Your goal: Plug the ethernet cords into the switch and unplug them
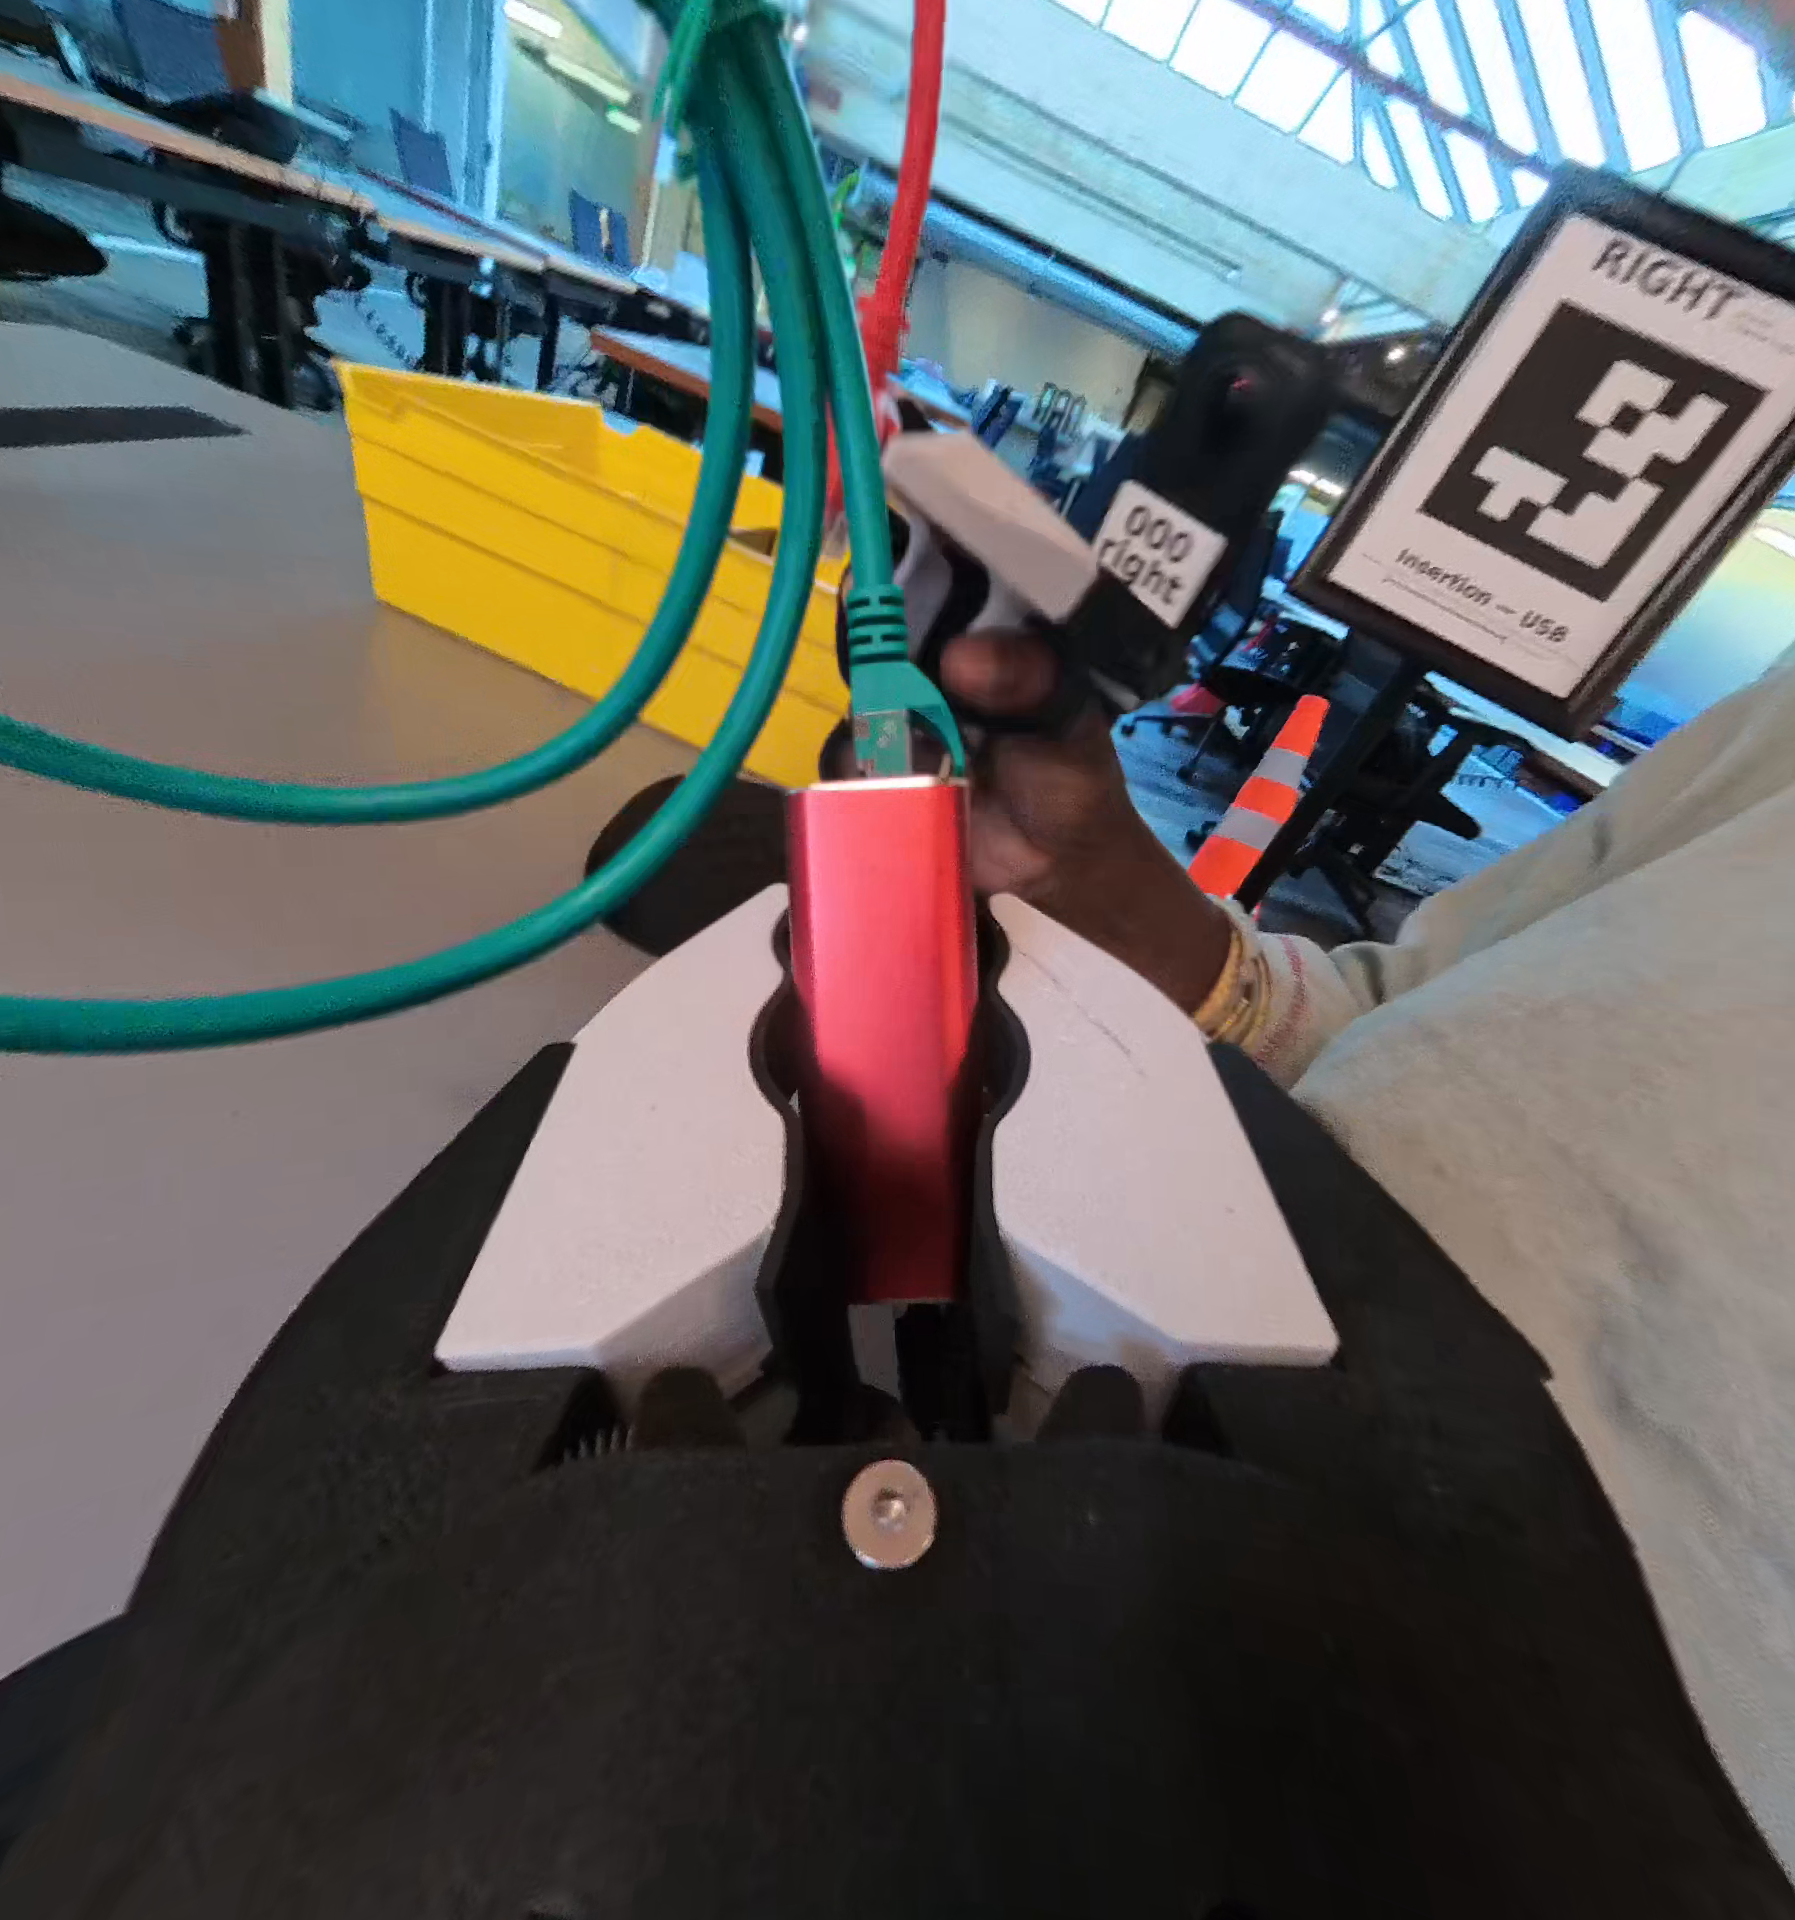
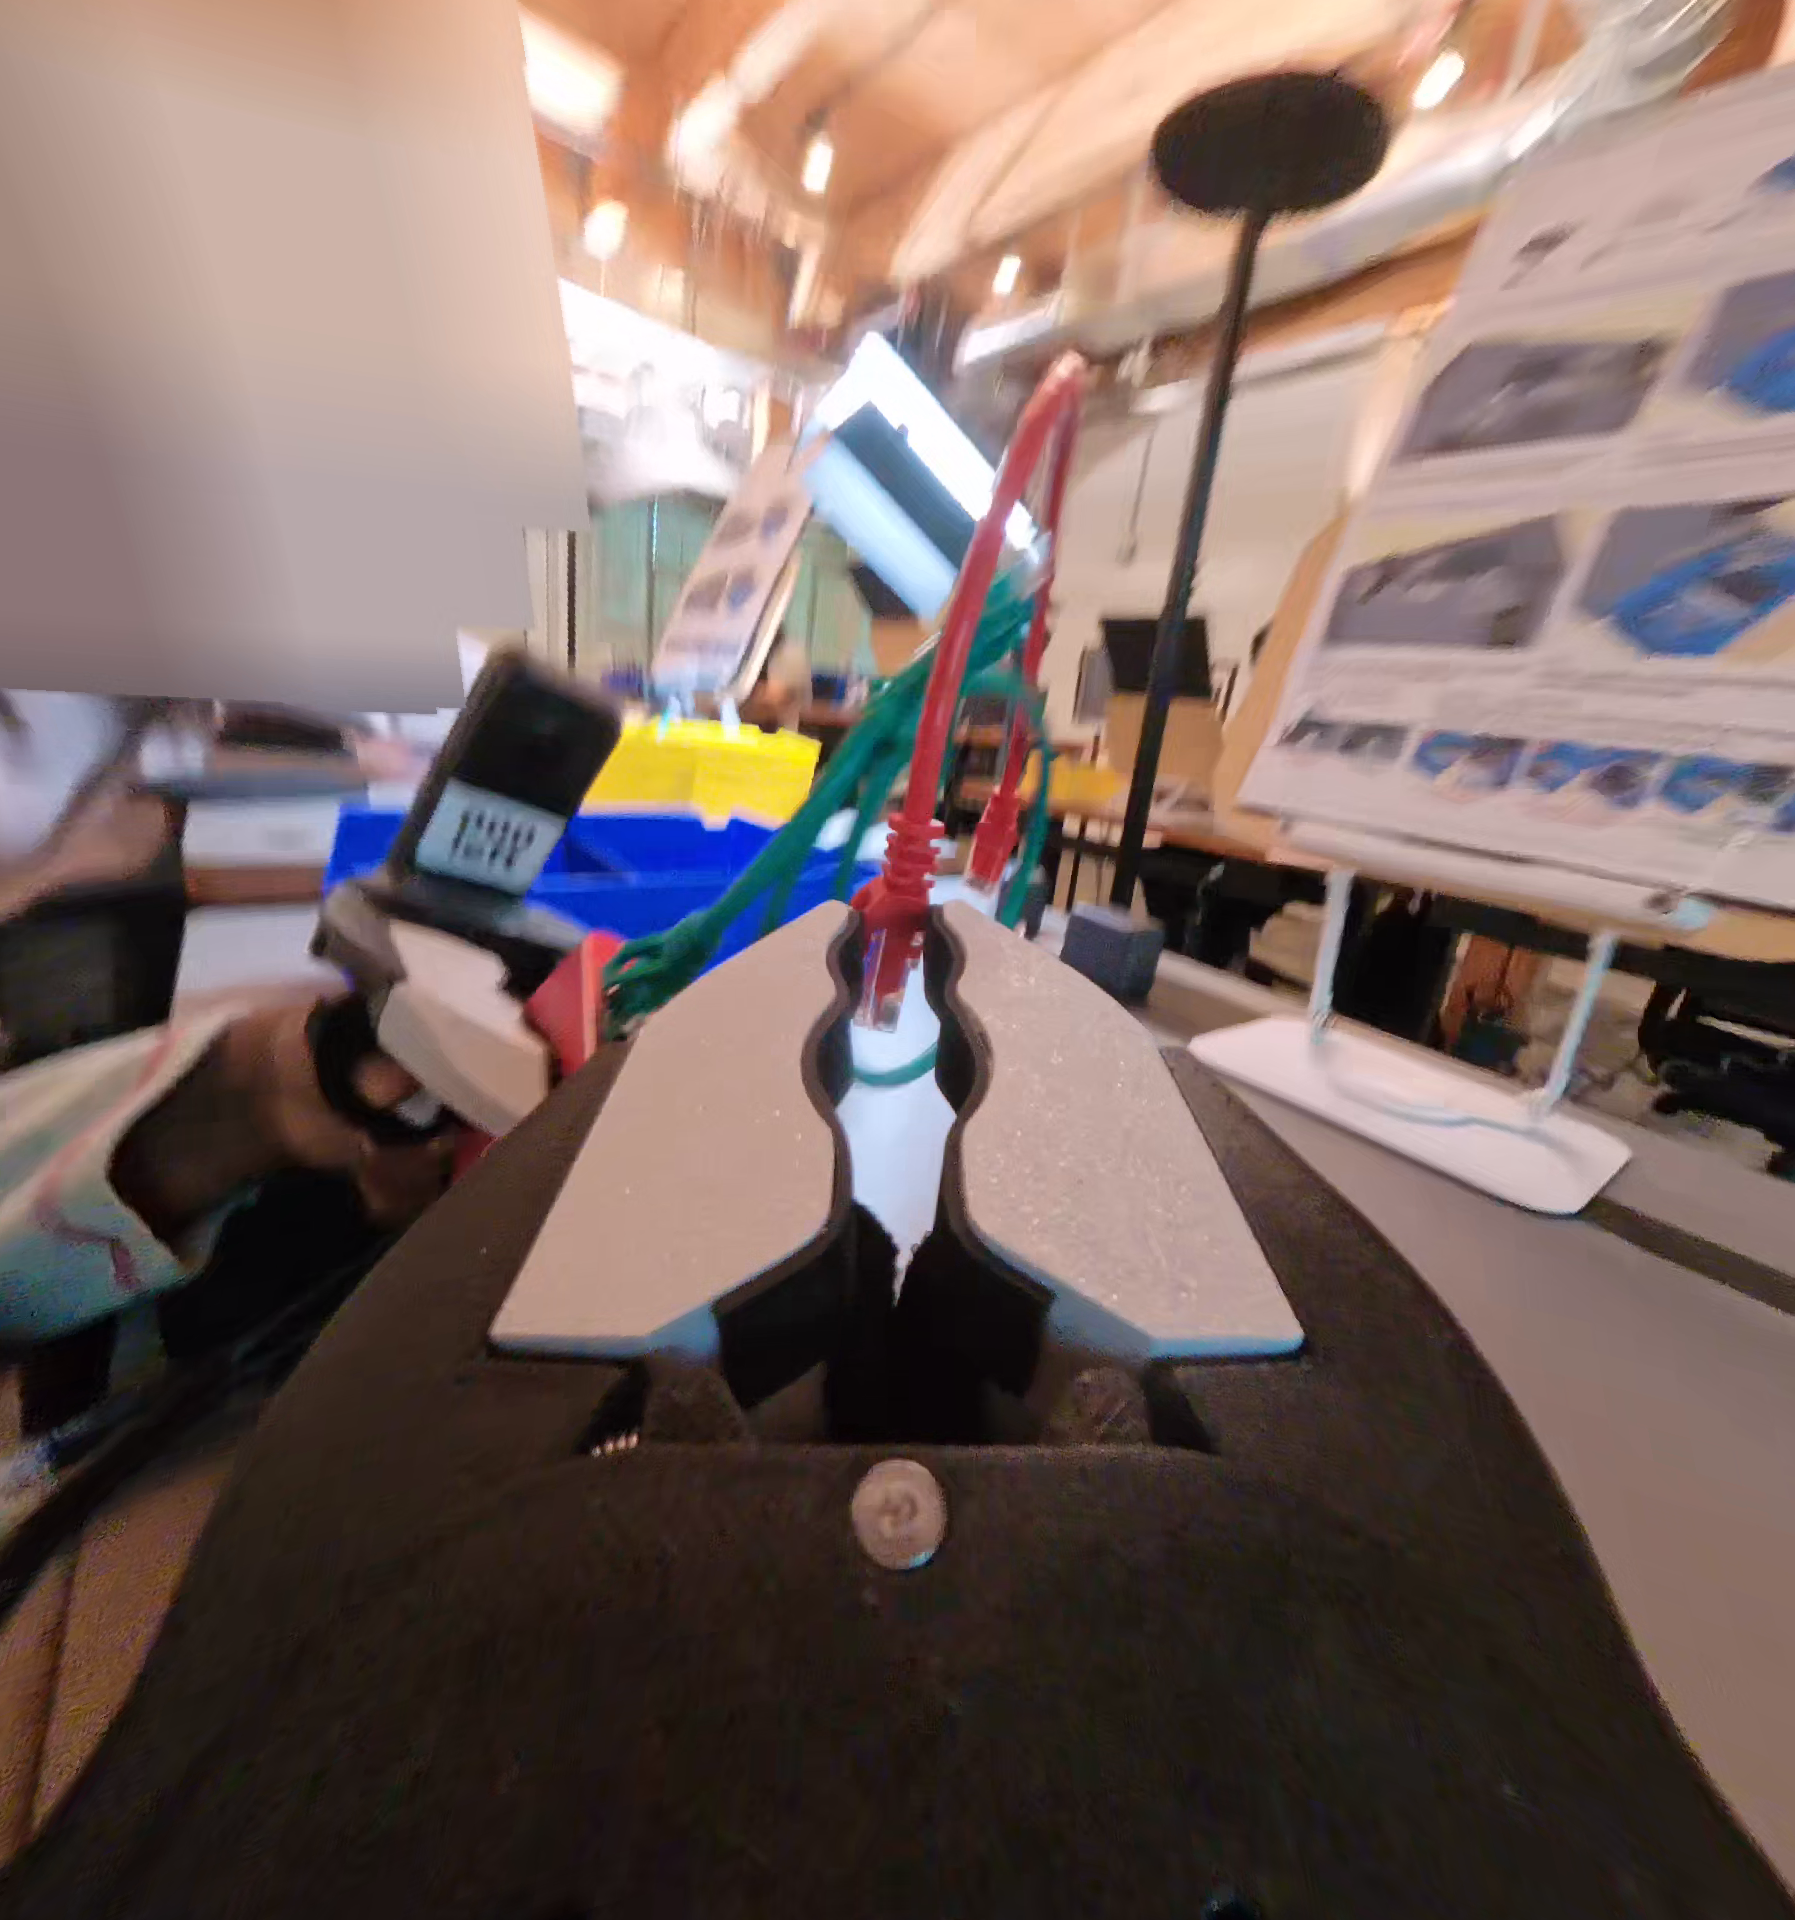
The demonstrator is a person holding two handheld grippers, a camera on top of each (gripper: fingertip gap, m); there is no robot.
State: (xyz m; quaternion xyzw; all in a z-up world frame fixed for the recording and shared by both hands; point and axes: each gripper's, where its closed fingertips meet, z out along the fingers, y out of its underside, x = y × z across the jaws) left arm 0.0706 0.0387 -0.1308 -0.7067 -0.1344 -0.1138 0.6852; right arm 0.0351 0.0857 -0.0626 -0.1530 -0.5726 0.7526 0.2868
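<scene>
My left gripper (image 1: 882, 914) is shut on a red metal switch (image 1: 882, 1039), held upright above the table. A green ethernet cord (image 1: 747, 416) has its plug (image 1: 882, 727) seated in the switch's top end. A red ethernet cord (image 1: 908, 208) hangs behind it. My right gripper (image 2: 893, 935) is shut on the red cord's plug (image 2: 888, 961), its clear tip pointing back between the fingers. The red cord (image 2: 960, 644) loops up and its other plug (image 2: 997, 831) dangles free. The other gripper and a hand (image 2: 280, 1070) with the switch show at the left of the right wrist view.
A yellow bin (image 1: 560, 540) sits on the grey table (image 1: 145, 727). A marker sign on a stand (image 1: 1589, 447) and an orange cone (image 1: 1267, 790) are at right. In the right wrist view, a blue bin (image 2: 664, 852), a poster board (image 2: 1599, 520) and a black stand pole (image 2: 1194, 488). Left tips to right tips: about 8 cm.
</scene>
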